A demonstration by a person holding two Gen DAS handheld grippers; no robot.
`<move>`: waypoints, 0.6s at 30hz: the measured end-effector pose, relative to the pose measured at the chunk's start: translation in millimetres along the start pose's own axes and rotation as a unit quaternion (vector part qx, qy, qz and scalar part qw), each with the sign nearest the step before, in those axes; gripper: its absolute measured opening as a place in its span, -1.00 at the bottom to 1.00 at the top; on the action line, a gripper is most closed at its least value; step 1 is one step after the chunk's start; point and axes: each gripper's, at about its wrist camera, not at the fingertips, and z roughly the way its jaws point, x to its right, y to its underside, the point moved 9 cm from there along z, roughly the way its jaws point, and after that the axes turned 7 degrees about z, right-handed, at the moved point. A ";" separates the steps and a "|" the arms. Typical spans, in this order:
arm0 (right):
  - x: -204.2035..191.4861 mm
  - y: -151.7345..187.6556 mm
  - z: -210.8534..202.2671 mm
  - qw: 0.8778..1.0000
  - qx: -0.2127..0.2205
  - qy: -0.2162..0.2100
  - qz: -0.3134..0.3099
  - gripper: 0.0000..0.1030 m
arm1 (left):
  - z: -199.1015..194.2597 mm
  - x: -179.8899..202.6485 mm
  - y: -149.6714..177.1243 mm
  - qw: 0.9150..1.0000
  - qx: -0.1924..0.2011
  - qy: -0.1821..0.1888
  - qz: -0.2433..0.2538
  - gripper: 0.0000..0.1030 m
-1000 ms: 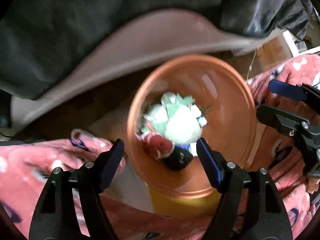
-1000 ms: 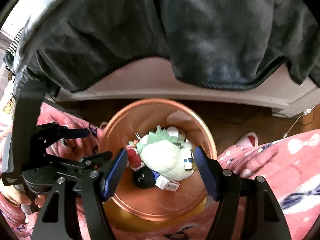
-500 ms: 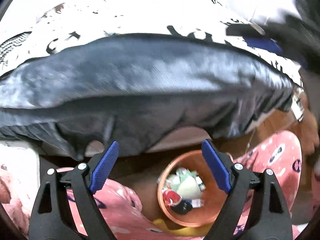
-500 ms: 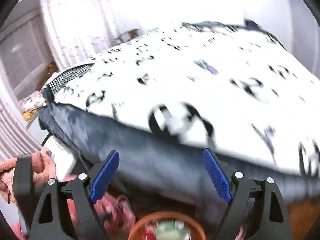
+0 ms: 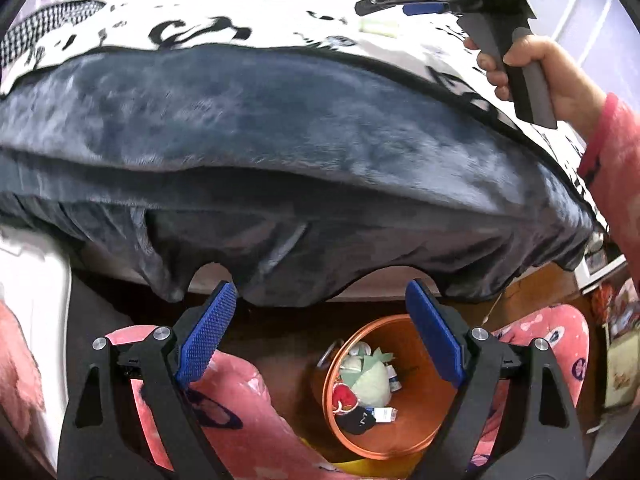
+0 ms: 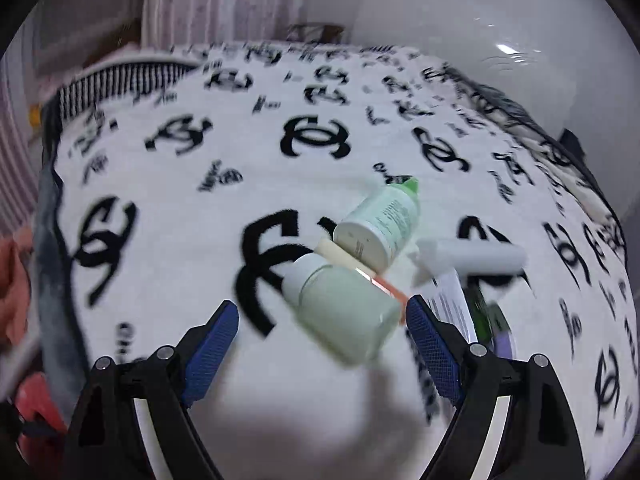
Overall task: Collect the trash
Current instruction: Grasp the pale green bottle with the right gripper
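- Right gripper (image 6: 322, 344), jaws wide and empty, hovers just short of pale bottles (image 6: 344, 312) on the blanket (image 6: 168, 216).
- Left gripper (image 5: 320, 336), equally spread and empty; only its view shows the orange bin (image 5: 420, 420).

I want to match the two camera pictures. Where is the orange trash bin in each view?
Left wrist view: the orange trash bin is at the bottom, right of centre, on the floor below the bed edge, with trash inside.
Right wrist view: the bin is not in it; this camera looks over the bed top at bottles.
Shared landmark: the white blanket with black logos appears in both.
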 end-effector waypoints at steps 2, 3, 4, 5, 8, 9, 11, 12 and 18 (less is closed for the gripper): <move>2.5 -2.6 15.7 1.000 -0.017 0.004 -0.024 0.64 | 2.1 -6.4 -1.0 1.000 -0.002 0.000 -0.010 0.64; 2.6 -1.9 20.7 0.999 -0.025 0.005 -0.036 0.64 | 3.0 -10.8 -2.4 1.000 -0.002 0.000 -0.015 0.64; 3.0 -0.6 24.8 0.999 -0.032 0.006 -0.043 0.63 | 3.1 -13.6 -2.9 1.000 -0.002 0.000 -0.019 0.64; 3.4 1.1 29.9 0.998 -0.042 0.006 -0.050 0.60 | 2.8 -16.0 -3.5 1.000 -0.002 0.000 -0.023 0.64; 2.2 5.1 34.3 0.996 -0.047 0.013 -0.069 0.38 | 3.8 -23.0 -6.3 1.000 -0.001 0.000 -0.031 0.64; 3.3 6.0 32.3 0.997 -0.046 0.015 -0.067 0.25 | 4.8 -23.4 -6.7 0.999 -0.001 0.000 -0.033 0.64; 5.4 8.1 27.9 0.997 -0.048 0.013 -0.060 0.14 | 5.8 -23.0 -6.6 0.999 -0.001 0.003 -0.035 0.64; 6.8 10.2 24.6 0.997 -0.048 0.010 -0.055 0.14 | 6.2 -23.1 -6.5 0.999 -0.002 0.004 -0.034 0.64; -1.5 19.8 7.9 0.998 -0.041 -0.009 -0.046 0.14 | 5.9 -21.6 -5.5 1.000 -0.003 0.003 -0.029 0.64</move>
